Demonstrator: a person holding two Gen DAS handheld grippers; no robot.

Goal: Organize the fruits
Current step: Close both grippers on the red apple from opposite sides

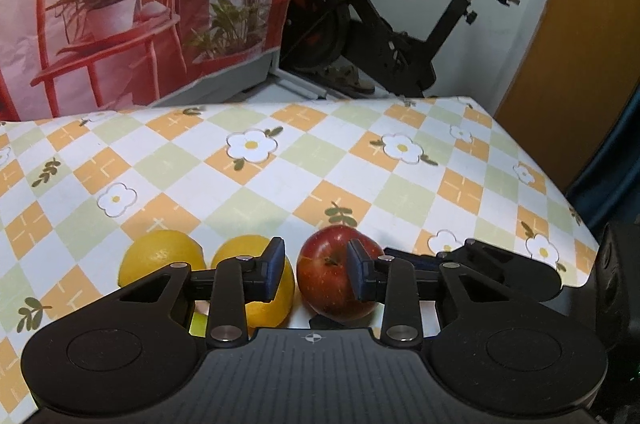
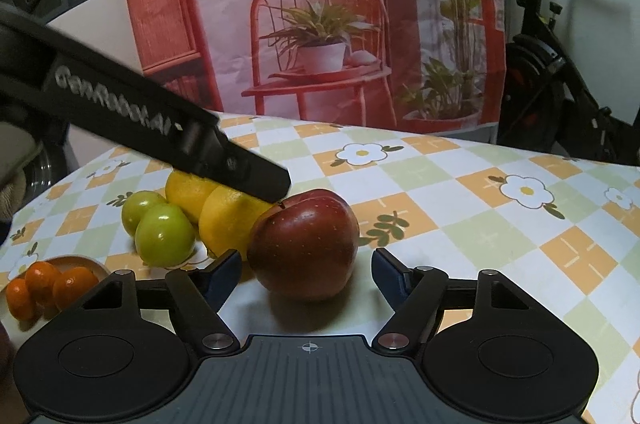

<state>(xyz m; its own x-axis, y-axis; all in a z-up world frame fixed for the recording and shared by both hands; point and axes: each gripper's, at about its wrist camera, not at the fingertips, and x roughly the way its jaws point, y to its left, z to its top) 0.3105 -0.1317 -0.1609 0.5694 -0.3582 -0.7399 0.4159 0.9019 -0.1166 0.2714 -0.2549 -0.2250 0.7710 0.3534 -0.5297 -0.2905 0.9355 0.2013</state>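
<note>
A red apple [image 2: 304, 244] sits on the checked tablecloth, right of two lemons [image 2: 224, 220]. My right gripper [image 2: 306, 272] is open, a finger on each side of the apple's near half with slim gaps at both pads. My left gripper [image 1: 318, 272] hovers over the seam between apple [image 1: 336, 288] and nearer lemon [image 1: 264, 304]. Its jaws are narrow but apart, one fingertip over each fruit, gripping nothing. In the right wrist view the left gripper [image 2: 272, 182] slants in from the left, its tip by the apple's stem.
Two green fruits [image 2: 164, 236] lie left of the lemons. A small plate [image 2: 86, 262] with several small oranges [image 2: 52, 284] sits at the near left. An exercise bike [image 1: 380, 24] and a printed backdrop [image 1: 140, 4] stand beyond the table's far edge.
</note>
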